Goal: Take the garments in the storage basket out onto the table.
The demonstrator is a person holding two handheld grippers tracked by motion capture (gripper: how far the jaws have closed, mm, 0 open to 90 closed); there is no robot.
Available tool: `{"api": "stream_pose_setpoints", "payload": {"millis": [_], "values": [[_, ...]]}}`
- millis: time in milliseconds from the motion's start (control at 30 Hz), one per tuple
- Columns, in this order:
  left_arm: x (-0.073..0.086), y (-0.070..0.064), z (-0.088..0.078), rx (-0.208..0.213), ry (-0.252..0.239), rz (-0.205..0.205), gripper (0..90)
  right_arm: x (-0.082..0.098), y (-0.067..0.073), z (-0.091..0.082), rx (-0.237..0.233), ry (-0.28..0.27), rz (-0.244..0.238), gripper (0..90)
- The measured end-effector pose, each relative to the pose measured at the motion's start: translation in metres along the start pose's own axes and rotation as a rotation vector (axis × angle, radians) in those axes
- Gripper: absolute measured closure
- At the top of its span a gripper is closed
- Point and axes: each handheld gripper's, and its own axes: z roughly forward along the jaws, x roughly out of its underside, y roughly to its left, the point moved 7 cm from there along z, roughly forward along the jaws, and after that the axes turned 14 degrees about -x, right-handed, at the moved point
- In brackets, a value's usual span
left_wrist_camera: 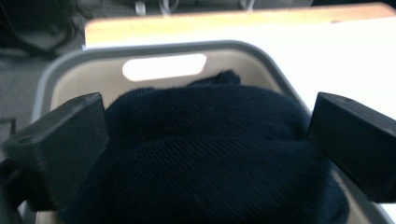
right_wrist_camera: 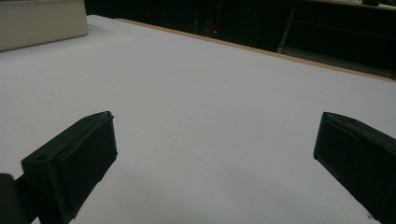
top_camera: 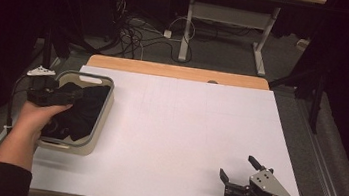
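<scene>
dark cloth (left_wrist_camera: pixel 205 154) between left gripper's (left_wrist_camera: pixel 205 135) jaws

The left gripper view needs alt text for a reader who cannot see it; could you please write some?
Two open black jaws of the left gripper flank a dark knitted cloth heaped in a beige basket with a handle slot, beside a white tabletop.

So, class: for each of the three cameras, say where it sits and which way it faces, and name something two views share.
High view: above the person's side, facing forward and down on the white table; both forearms, left gripper, right gripper.
Left gripper view: on the left gripper, open jaws flanking dark cloth in the bin.
Right gripper view: on the right gripper, facing across bare table; open jaws.
Shared: the bin appears in all three.
</scene>
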Motion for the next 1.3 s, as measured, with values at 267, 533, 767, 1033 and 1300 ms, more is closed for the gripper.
{"api": "stream_pose_setpoints", "payload": {"millis": [267, 533, 767, 1033, 1300], "values": [[0.002, -0.003, 0.022, 0.06, 0.17, 0.022, 0.0, 0.001, 0.001, 0.001, -0.005, 0.004, -0.002, 0.0], [0.018, -0.006, 0.032, 0.092, 0.386, 0.033, 0.0, 0.002, 0.001, 0.0, -0.003, 0.007, -0.004, 0.0], [0.031, -0.008, 0.029, 0.103, 0.56, 0.048, 0.0, 0.002, 0.003, 0.001, -0.007, 0.01, -0.013, 0.0], [0.043, -0.014, 0.022, 0.068, 0.719, 0.153, 0.0, 0.002, 0.005, 0.002, -0.011, 0.015, -0.019, 0.0], [0.057, -0.025, 0.021, -0.035, 0.887, 0.376, 0.0, 0.003, 0.008, 0.004, -0.018, 0.025, -0.03, 0.0]]}}
